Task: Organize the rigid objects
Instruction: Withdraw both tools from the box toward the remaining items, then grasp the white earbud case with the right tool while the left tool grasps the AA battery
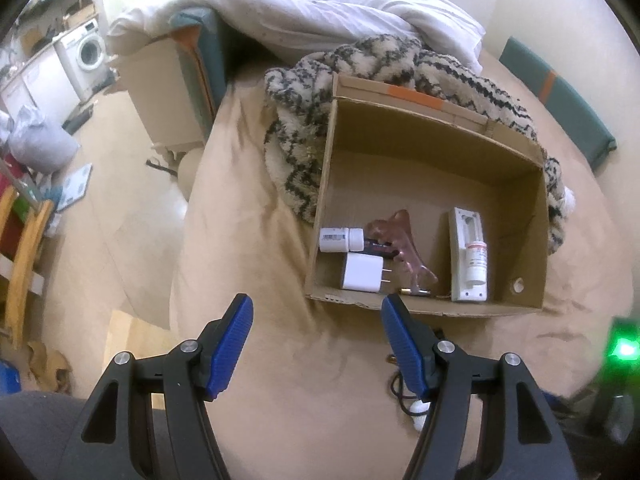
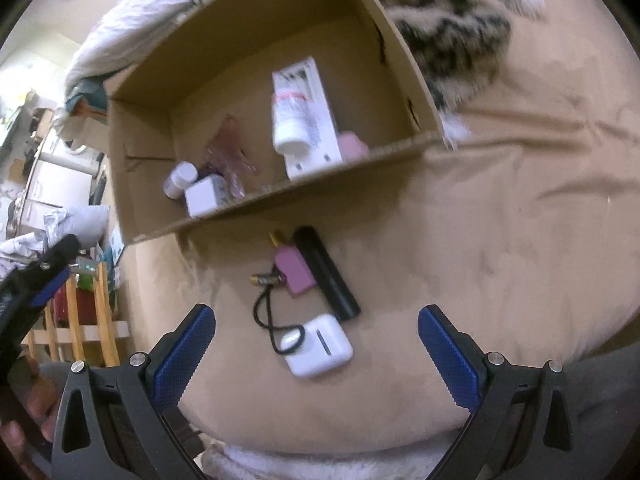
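between my right gripper's wide, empty jaws lies the white earbud case on the tan bedspread (cardboard box just beyond); my left gripper hangs open, empty too.

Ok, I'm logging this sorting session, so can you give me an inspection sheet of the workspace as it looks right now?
Surface: tan bedsheet, wrinkled.
Job's things: open cardboard box holding a white charger plug, white pill bottle, remote with a small bottle on it, and a pink translucent piece. Outside, by the box's near wall: white earbud case, black cylinder, pink block, battery.
Clutter: patterned blanket, white duvet.
Grippers: left hand-held gripper open, empty; right hand-held gripper open over the earbud case.
Cables: black cord looped on the case.
Surroundings: washing machine, wooden chair.
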Demonstrator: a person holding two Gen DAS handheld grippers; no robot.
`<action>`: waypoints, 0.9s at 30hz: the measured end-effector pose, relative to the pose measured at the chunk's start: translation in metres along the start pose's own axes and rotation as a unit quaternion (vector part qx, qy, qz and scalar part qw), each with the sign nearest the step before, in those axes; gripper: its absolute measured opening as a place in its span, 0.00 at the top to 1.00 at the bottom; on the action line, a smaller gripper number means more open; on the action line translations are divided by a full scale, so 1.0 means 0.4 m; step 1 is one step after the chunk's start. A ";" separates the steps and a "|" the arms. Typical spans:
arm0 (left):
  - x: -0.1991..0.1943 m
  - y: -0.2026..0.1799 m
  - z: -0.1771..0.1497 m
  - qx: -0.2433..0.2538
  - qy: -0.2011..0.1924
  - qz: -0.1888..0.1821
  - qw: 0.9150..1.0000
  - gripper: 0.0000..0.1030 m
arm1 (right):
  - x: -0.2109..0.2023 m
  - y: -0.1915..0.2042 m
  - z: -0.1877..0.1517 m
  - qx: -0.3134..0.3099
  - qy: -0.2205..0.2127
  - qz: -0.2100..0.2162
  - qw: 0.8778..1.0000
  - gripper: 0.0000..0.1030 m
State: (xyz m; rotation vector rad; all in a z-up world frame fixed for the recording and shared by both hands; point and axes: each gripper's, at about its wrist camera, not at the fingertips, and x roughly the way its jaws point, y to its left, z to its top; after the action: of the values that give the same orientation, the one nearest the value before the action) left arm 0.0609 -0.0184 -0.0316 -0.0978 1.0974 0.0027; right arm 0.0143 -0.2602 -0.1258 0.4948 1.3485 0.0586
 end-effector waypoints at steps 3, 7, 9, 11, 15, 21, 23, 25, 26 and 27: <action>-0.007 0.007 0.002 -0.008 0.001 -0.010 1.000 0.38 | 0.033 -0.002 -0.020 0.005 0.022 0.002 1.000 0.00; -0.005 0.011 0.004 -0.015 0.010 -0.023 1.000 0.38 | 0.104 0.041 -0.066 -0.072 0.057 -0.047 0.995 0.00; -0.006 0.006 0.001 -0.006 0.010 -0.017 1.000 0.38 | 0.148 0.079 -0.096 -0.151 0.074 -0.092 0.981 0.12; -0.011 0.001 -0.003 0.005 0.006 -0.011 1.000 0.38 | 0.186 0.109 -0.124 -0.208 0.087 -0.131 0.965 0.19; -0.012 0.001 -0.004 0.004 0.007 -0.012 1.000 0.38 | 0.217 0.144 -0.124 -0.234 0.082 -0.140 0.959 0.20; -0.005 0.010 -0.006 -0.005 0.015 -0.012 1.000 0.38 | 0.229 0.183 -0.123 -0.285 0.085 -0.156 0.942 0.43; -0.001 0.016 -0.008 -0.010 0.018 -0.012 1.000 0.38 | 0.219 0.178 -0.134 -0.294 0.096 -0.151 0.939 0.43; 0.002 0.022 -0.004 -0.013 0.019 -0.010 1.000 0.38 | 0.200 0.168 -0.143 -0.289 0.102 -0.141 0.941 0.43; 0.003 0.023 -0.003 -0.014 0.018 -0.009 1.000 0.38 | 0.187 0.162 -0.147 -0.285 0.105 -0.135 0.943 0.43; 0.005 0.023 -0.002 -0.014 0.019 -0.008 1.000 0.38 | 0.172 0.155 -0.150 -0.281 0.105 -0.129 0.945 0.43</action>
State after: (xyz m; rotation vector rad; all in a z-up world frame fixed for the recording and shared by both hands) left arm 0.0606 -0.0095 -0.0345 -0.1324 1.1339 0.0007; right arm -0.0113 -0.1639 -0.1739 -0.1762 1.5178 0.2788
